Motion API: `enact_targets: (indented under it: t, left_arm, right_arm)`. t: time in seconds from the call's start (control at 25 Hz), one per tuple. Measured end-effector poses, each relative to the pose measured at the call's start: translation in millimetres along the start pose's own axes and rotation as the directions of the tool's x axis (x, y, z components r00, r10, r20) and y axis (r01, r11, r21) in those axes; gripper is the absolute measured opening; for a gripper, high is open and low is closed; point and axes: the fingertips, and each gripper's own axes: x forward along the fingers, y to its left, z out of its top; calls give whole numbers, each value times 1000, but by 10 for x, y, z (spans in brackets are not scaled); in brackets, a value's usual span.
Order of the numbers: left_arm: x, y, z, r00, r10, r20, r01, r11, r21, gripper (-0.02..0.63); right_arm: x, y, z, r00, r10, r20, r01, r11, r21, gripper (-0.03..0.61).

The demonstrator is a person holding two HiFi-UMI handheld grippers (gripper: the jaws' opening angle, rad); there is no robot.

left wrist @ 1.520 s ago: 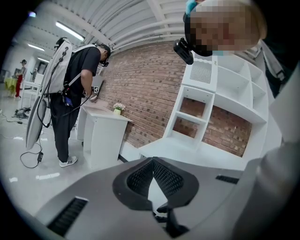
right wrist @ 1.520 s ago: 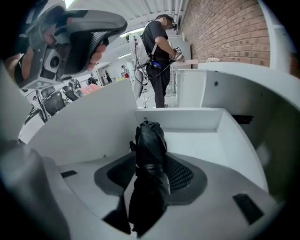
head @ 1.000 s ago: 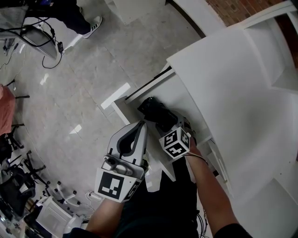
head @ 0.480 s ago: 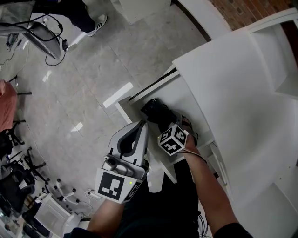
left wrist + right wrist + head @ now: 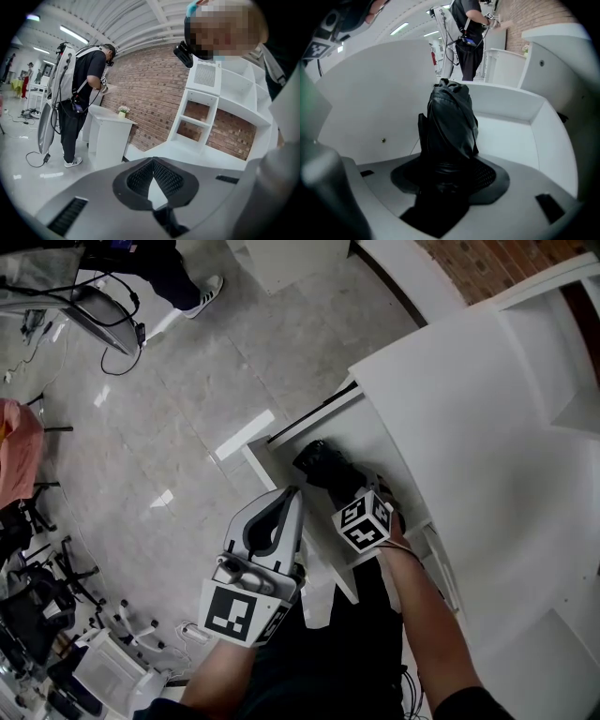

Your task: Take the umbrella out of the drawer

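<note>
One umbrella between just-closing right tongs

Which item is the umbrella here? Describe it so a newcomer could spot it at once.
Start at the big white cabinet on the right of the head view; its drawer stands open. The umbrella is the folded black bundle inside, the only dark thing in that white drawer.

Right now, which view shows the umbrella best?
The right gripper view: the black umbrella fills its middle, lying in the drawer between the right gripper's jaws, which have just been closing. The head view shows only its far end beyond the gripper. The left gripper view shows none of it.
</note>
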Motion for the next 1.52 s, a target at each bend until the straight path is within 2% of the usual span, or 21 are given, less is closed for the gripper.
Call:
enact_targets:
  t: [0.24,0.48,0.68,1.12,1.32,1.52]
  left_arm:
    - [-153,-57,125,1000,0,6,0,1000,11,6]
    - [-328,-173,269,1000,-15,13,15,999,29,6]
    - [-525,-223,484,998,-15,61,12,999,52,6]
    - [-853,-534,1005,992,-94,84,85,991,105,6]
    - [-1029,-729,1312,979,-138,149,122,986,111,6]
    - [-1225,-810,1351,985,-144,95,129,981,147,6]
  right_arm:
    - [-303,23,197,993,-20,120,11,997,75,235]
    - [-745,61,440,970,-56,237,22,990,142,235]
    - [-1218,104,701,929,-89,358,21,982,188,235]
    - [-2285,144,1179,845,-198,497,82,966,245,235]
    - [-2725,204,1294,802,-243,545,107,957,270,235]
    - [-3212,296,1430,750,-288,596,132,947,291,235]
